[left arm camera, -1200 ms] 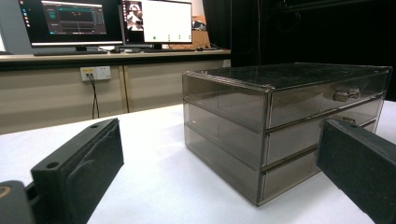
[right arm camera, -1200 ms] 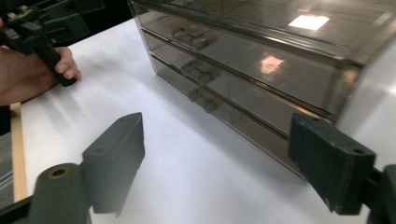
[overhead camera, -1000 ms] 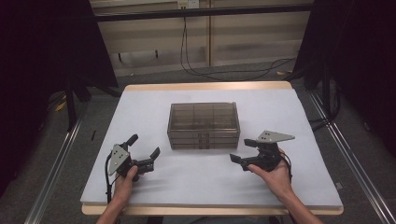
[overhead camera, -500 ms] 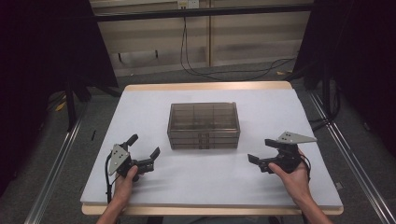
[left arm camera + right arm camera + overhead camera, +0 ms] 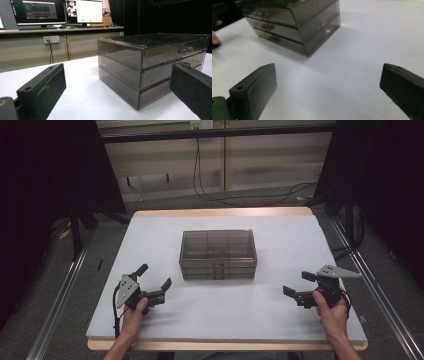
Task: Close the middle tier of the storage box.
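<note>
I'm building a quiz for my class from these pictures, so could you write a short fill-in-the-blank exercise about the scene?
1. The smoky see-through drawer unit stands on a ____ table cover.
2. The unit has ____ drawer tiers stacked one above another.
3. Both the left gripper and the right gripper have their jaws ____, holding nothing.
4. Every drawer of the unit is pushed ____.

Missing words: white; three; open; shut

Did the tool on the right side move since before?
Yes. The right tool has slid rightward, away from the smoky drawer box and toward the table's right edge.
</note>
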A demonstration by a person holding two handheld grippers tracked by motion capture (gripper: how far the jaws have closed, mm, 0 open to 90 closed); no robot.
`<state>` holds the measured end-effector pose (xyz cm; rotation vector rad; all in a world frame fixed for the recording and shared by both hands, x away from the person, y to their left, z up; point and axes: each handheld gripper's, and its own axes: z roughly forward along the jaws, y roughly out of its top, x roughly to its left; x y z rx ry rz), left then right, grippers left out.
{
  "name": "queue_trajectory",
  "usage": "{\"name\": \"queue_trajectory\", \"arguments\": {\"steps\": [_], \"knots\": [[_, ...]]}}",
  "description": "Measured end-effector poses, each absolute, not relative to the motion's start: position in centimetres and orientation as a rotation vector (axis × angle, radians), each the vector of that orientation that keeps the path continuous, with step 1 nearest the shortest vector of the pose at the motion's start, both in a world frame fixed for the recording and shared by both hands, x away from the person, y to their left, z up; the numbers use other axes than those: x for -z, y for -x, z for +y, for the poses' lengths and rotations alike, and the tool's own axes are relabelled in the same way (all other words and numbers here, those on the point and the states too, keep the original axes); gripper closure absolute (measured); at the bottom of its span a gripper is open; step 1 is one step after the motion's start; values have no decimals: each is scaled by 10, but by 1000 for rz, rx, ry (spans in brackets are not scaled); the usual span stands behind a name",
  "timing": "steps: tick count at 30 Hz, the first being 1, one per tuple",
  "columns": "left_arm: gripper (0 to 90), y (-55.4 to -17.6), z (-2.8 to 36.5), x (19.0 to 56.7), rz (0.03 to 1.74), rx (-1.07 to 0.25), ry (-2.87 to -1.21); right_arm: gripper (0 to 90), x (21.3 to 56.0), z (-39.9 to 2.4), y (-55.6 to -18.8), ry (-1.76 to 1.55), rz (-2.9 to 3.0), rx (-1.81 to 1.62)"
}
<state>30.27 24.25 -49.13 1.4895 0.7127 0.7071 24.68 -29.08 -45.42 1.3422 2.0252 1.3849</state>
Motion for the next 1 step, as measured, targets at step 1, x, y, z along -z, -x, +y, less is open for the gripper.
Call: {"name": "queue_trajectory", "arguments": {"steps": [1], "knots": [[9, -303, 243, 491, 713, -713, -1487, 8, 457, -293, -246, -1353, 2022, -1368]]}}
